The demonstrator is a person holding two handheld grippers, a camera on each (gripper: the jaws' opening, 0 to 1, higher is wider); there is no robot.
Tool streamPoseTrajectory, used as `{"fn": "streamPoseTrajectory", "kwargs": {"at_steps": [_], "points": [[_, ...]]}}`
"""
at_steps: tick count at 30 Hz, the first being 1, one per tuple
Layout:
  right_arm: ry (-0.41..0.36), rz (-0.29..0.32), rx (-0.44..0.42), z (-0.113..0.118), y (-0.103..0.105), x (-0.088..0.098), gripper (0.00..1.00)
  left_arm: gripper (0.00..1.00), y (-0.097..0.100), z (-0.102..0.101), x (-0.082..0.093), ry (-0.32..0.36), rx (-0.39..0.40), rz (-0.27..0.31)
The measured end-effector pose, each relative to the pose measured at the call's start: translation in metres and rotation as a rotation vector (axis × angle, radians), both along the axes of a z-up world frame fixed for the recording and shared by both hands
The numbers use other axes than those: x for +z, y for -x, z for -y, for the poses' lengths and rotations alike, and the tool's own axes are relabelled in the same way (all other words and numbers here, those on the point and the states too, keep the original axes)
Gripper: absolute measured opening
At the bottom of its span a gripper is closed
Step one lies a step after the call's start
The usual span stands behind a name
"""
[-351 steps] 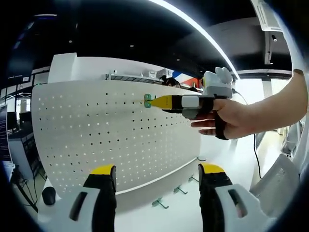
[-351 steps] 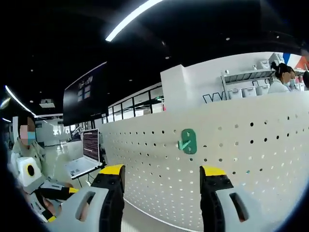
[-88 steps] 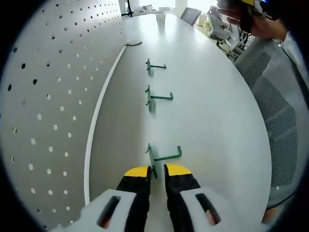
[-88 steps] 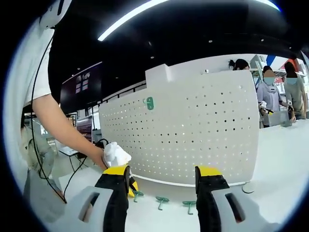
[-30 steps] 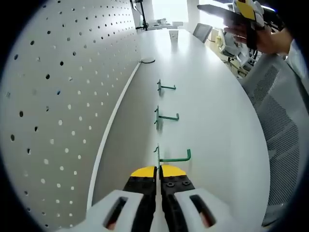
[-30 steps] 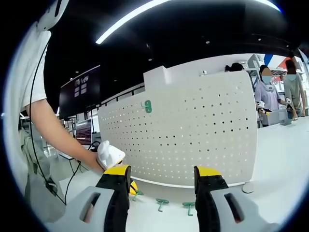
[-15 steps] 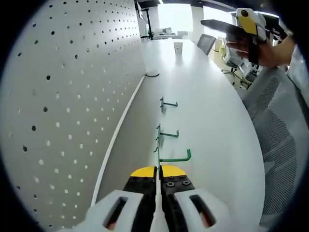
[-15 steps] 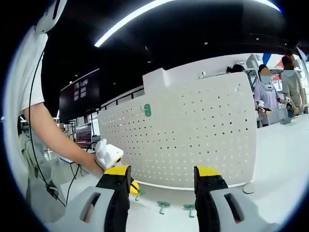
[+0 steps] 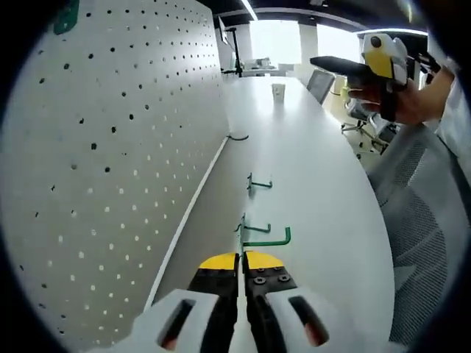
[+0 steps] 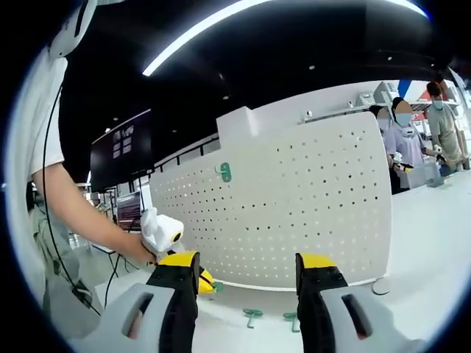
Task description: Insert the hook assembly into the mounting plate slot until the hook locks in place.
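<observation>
The left claw [image 9: 241, 257] is clenched on a green hook [image 9: 263, 239], lifted above the white table [image 9: 316, 191] just beside the pegboard [image 9: 110, 147]. Two more hooks [image 9: 257, 184] lie along the board's foot. The right claw [image 10: 246, 266] gapes, grasping nothing, facing the board, where another hook [image 10: 224, 171] hangs near the top edge.

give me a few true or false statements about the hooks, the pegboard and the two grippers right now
1. The left gripper is shut on a green hook. True.
2. Two more hooks lie on the white table. True.
3. The right gripper holds a hook. False: its fingers stand apart with nothing between them.
4. The pegboard carries no hook. False: one green hook already hangs near its top.
5. The pegboard lies flat on the table. False: it stands upright.
</observation>
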State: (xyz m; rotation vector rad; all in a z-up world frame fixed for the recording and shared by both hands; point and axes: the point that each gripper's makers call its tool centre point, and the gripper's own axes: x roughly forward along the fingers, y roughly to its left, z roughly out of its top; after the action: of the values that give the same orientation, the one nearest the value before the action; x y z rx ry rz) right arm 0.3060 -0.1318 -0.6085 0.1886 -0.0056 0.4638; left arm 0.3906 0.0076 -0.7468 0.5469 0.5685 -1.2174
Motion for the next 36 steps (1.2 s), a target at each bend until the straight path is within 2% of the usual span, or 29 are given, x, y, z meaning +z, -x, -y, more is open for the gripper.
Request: {"fn": "streamPoseTrajectory", "kwargs": {"at_steps": [12,22,29,31,36], "points": [[-0.012,0.014,0.017,-0.006,0.003,0.010,0.51,0.01,0.011,0.012,0.025,0.085,0.016,0.032],[-0.027,0.027,0.024,-0.010,0.007,0.017,0.51,0.01,0.014,0.022,0.057,0.196,0.041,0.080],[-0.030,0.033,0.030,-0.012,0.009,0.022,0.50,0.01,0.016,0.024,0.070,0.252,0.061,0.090],[-0.032,0.036,0.026,-0.012,0.009,0.024,0.50,0.01,0.017,0.025,0.075,0.285,0.082,0.073],[-0.031,0.039,0.025,-0.012,0.009,0.025,0.50,0.01,0.021,0.031,0.093,0.338,0.076,0.106]]}}
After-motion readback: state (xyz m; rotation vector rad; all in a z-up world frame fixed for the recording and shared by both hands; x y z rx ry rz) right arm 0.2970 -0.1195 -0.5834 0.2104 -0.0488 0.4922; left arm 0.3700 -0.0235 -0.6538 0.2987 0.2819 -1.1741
